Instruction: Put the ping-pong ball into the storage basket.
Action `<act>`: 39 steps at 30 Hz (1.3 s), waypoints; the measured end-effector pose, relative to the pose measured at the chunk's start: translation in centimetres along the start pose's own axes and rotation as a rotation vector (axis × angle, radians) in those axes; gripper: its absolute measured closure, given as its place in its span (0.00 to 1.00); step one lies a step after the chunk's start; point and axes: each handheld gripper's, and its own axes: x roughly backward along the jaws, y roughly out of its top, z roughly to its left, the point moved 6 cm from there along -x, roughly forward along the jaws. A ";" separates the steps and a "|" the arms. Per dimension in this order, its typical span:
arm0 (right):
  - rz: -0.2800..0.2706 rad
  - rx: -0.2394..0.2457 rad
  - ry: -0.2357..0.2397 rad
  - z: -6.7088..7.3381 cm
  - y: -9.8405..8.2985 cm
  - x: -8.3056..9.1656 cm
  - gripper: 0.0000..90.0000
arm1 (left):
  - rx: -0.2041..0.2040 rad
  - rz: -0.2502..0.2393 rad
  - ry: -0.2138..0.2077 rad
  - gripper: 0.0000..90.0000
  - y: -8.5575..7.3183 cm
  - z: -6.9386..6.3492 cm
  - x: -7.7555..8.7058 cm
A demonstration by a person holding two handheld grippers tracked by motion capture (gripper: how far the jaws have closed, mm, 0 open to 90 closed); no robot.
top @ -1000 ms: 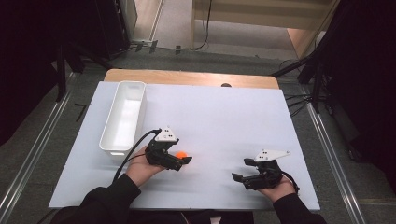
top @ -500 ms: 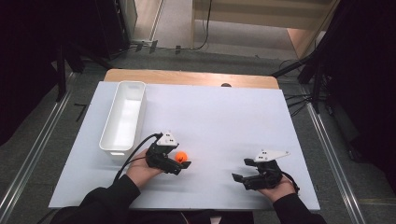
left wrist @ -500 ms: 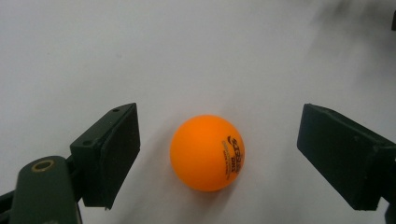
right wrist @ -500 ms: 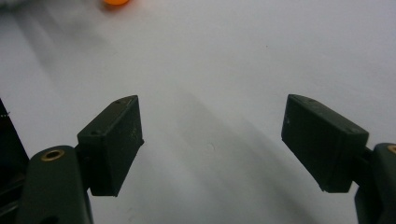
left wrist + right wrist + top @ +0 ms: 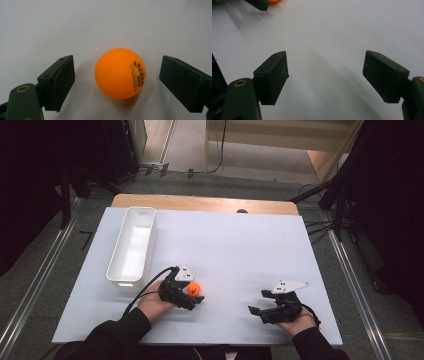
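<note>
The orange ball (image 5: 120, 73) lies between the two jaws of the left gripper (image 5: 117, 85), in the middle of the left gripper view, and it rests on the white table (image 5: 105, 22). The jaws stand apart on both sides of it, with a visible gap on each side, so the gripper is released and nothing is grasped yet. In the high view the left gripper (image 5: 192, 299) is in the lower left part of the frame, with the ball (image 5: 194, 288) at its tip.

The step in hand seems to be the grasp of the ball. To do it well, I think the hand should keep the ball centred between the pads, because a round and light ball rolls away easily if one pad touches it first. The jaws should come low enough to close on the widest part of the ball, not above it, and they should close slowly and evenly.

The right gripper (image 5: 256, 310) rests in the lower right of the high view, well apart from the ball, and its jaws are wide and hold nothing; the right gripper view shows bare table between them.

Farther out, a white bin (image 5: 133, 245) stands in the upper left part of the table, near the left hand (image 5: 152, 304).
</note>
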 end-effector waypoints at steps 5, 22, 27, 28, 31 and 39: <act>0.004 -0.001 0.001 0.0 0.0 0.0 0.21 | -0.028 -0.004 0.020 0.15 -0.1 -0.2 -0.3; 0.020 0.012 -0.012 0.1 -0.1 -0.2 0.21 | -0.017 -0.064 0.031 0.41 -0.5 -0.9 0.3; 0.025 0.015 -0.008 0.1 -0.1 -0.2 0.21 | -0.017 -0.048 0.037 0.47 -0.5 -1.1 0.5; 0.026 0.015 -0.007 0.1 -0.1 -0.2 0.21 | -0.006 -0.047 0.041 0.50 -0.5 -1.1 0.5; 0.027 0.012 -0.006 0.1 -0.1 -0.2 0.21 | 0.003 -0.046 0.042 0.56 -0.4 -1.1 0.6; 0.023 0.009 0.000 0.2 -0.1 -0.2 0.21 | -0.012 -0.052 0.025 0.56 -0.5 -1.0 0.6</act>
